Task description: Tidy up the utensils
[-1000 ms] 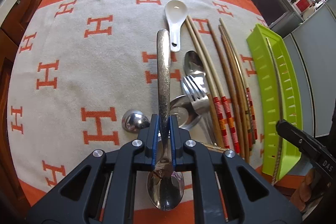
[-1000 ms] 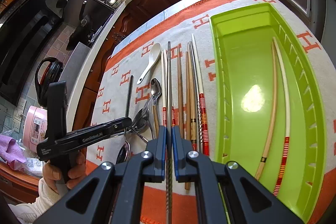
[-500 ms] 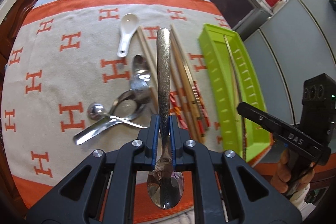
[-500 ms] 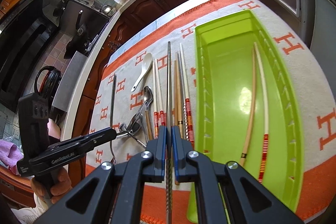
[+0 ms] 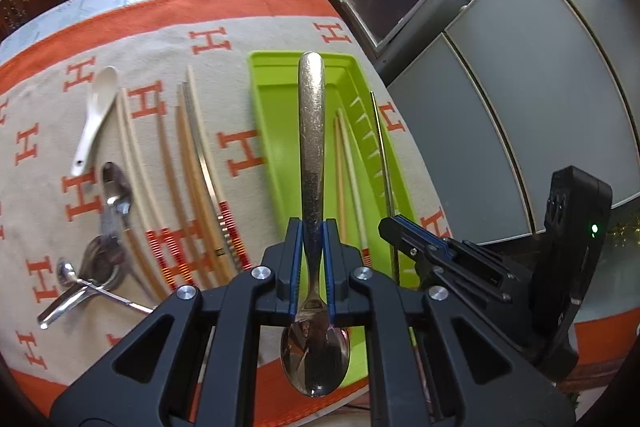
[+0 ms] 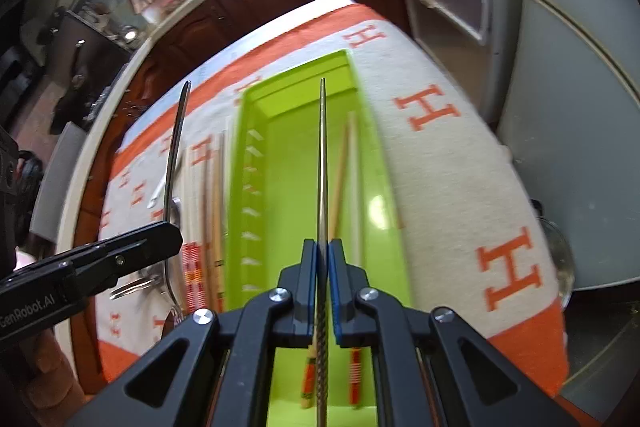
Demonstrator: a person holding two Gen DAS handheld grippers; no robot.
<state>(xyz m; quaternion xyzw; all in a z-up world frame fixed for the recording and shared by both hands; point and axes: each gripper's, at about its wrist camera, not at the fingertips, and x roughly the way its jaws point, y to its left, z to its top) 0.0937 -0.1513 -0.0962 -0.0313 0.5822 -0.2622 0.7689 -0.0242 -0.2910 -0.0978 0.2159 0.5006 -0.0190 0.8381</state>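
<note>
Left claw (image 5: 311, 263) clamped on a spoon (image 5: 311, 163), handle pointing forward past the tips, bowl back between the arms; spoon hanging above a green tray (image 5: 276, 131). Right claw (image 6: 322, 283) clamped on a metal chopstick (image 6: 322, 163), thin tip stretching ahead over the same tray. Below that chopstick, inside the tray: two wooden chopsticks (image 6: 347, 163) with red-banded ends, lying lengthwise. Left of both claws, on an orange-lettered cloth (image 5: 52, 155) covering the tabletop: a row of more chopsticks (image 5: 192, 179), a white spoon (image 5: 94, 119), then a heap of steel cutlery (image 5: 104, 251) nearer the cloth's edge. Right of the left claw, close beside it: the right claw with its chopstick above the tray's far wall.
</note>
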